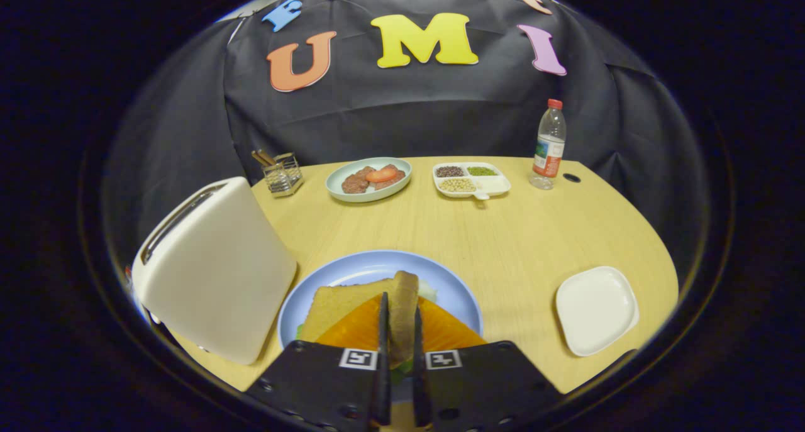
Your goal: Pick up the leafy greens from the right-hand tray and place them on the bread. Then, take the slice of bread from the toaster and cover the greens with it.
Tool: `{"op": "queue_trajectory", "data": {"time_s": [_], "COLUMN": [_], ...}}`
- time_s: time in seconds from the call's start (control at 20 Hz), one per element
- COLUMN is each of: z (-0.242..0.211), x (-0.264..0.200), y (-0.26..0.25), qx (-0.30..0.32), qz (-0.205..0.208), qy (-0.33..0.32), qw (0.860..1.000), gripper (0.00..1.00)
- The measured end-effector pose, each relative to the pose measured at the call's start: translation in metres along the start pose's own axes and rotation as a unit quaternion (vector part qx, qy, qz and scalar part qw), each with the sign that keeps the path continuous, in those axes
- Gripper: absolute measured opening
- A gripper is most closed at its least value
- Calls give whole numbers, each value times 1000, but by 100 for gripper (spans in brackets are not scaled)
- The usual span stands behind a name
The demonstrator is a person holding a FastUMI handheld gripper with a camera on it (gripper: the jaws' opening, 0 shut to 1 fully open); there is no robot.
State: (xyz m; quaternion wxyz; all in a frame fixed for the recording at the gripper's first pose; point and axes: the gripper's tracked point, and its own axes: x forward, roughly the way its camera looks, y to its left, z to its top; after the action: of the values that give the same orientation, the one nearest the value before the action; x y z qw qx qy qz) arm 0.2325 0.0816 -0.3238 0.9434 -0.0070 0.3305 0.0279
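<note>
My gripper [400, 309] is shut on a slice of bread [405, 293], held on edge between the two fingers, its pale yellow face turned toward the toaster. The slice hangs low over the blue plate [352, 268], just ahead of me. A scrap of leafy green [402, 370] shows under the slice between the fingers; what else lies on the plate is hidden by the bread and fingers. The white toaster [214, 268] stands to the left of the plate, and its top slot looks empty. The small white tray [596, 309] to the right holds nothing.
At the back of the wooden table [516, 231] are a pale green plate of meat and tomato [368, 178], a divided dish of beans [471, 179], a water bottle [548, 146] and a wire holder [282, 173]. The toaster stands close against the blue plate.
</note>
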Motion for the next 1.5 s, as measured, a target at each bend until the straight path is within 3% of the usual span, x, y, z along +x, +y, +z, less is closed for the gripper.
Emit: {"op": "queue_trajectory", "data": {"time_s": [0.15,0.3,0.4,0.5,0.55,0.75,1.3,1.5], "z": [-10,-10,-6,1,6,30,85,103], "x": [3,0,-10,-24,-33,-82,-230,-261], "y": [-17,-16,-13,-10,-8,-7,-30,-21], "qx": [-19,-26,-27,-26,-21,3,-11,4], "qz": [-49,-54,-49,-41,-34,-18,-57,-12], "qy": [12,19,14,7,-3,-56,-184,-241], "qw": [999,998,998,999,999,998,981,971], "gripper": [25,60,58,88,95,97,97,97]}}
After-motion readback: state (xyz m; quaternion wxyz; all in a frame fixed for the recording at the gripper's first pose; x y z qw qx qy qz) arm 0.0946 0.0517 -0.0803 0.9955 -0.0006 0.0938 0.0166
